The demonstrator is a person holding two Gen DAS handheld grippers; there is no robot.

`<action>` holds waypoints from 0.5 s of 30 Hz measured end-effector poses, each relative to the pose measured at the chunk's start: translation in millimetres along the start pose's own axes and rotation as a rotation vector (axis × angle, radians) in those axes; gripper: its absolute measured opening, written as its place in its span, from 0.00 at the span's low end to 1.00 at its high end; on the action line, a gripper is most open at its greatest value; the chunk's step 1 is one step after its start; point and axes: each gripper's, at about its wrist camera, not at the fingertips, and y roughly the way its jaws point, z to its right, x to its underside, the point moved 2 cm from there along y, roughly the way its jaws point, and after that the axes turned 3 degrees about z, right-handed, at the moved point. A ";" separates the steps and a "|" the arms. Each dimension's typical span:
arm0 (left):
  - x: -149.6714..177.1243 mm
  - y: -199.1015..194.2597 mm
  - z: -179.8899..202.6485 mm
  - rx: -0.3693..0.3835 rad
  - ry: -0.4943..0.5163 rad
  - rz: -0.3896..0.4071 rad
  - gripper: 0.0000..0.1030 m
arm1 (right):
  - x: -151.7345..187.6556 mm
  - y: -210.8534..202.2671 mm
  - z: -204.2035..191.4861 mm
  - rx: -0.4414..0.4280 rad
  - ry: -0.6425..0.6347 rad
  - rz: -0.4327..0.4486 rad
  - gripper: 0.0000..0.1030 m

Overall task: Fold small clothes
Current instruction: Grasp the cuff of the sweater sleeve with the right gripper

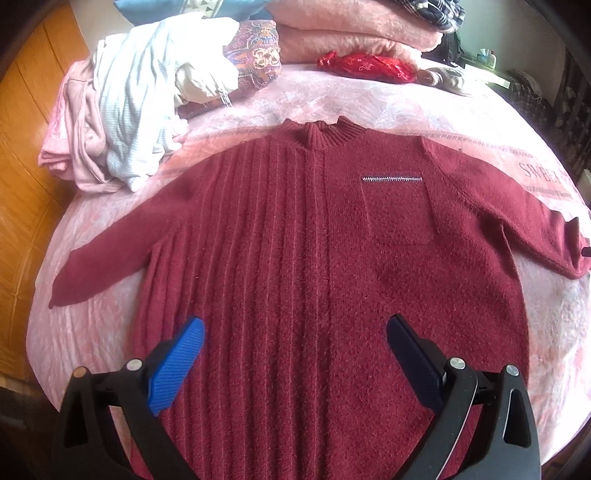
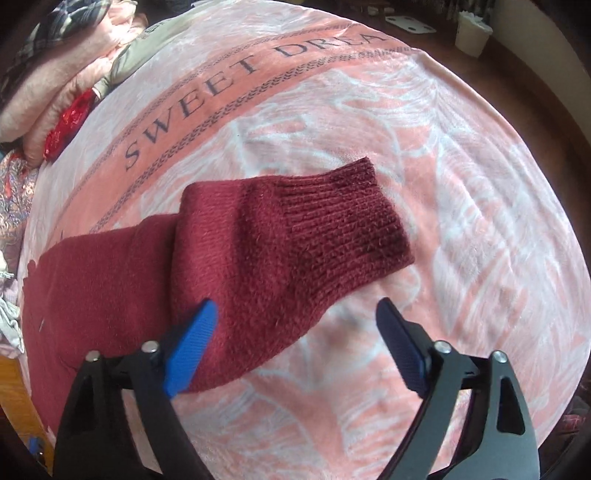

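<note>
A dark red knit sweater (image 1: 295, 236) lies flat and face up on the pink bed blanket (image 1: 332, 99), both sleeves spread out, a chest pocket on its right side. My left gripper (image 1: 295, 328) is open and hovers above the sweater's lower body, touching nothing. In the right wrist view the sweater's right sleeve with its ribbed cuff (image 2: 343, 218) lies on the blanket (image 2: 443, 184). My right gripper (image 2: 297, 314) is open just above the sleeve's lower edge, its blue finger (image 2: 190, 350) over the fabric.
A pile of pale pink and white clothes (image 1: 118, 122) sits at the back left. Folded pink blankets (image 1: 351, 33), a patterned cushion (image 1: 255, 55) and a red shiny cloth (image 1: 369, 66) lie at the back. A wooden board (image 1: 22, 147) borders the left.
</note>
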 end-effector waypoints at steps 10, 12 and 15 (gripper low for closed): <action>1.9 9.9 -1.6 -0.034 0.010 -0.013 0.97 | -8.7 1.0 15.7 -0.117 0.061 0.038 0.20; 2.8 8.8 -7.0 -0.047 0.010 -0.007 0.97 | -8.1 -6.2 18.2 -0.145 0.093 0.058 0.12; 1.8 7.3 -19.6 -0.067 -0.007 0.002 0.97 | -7.9 -26.9 11.8 -0.041 0.066 0.156 0.11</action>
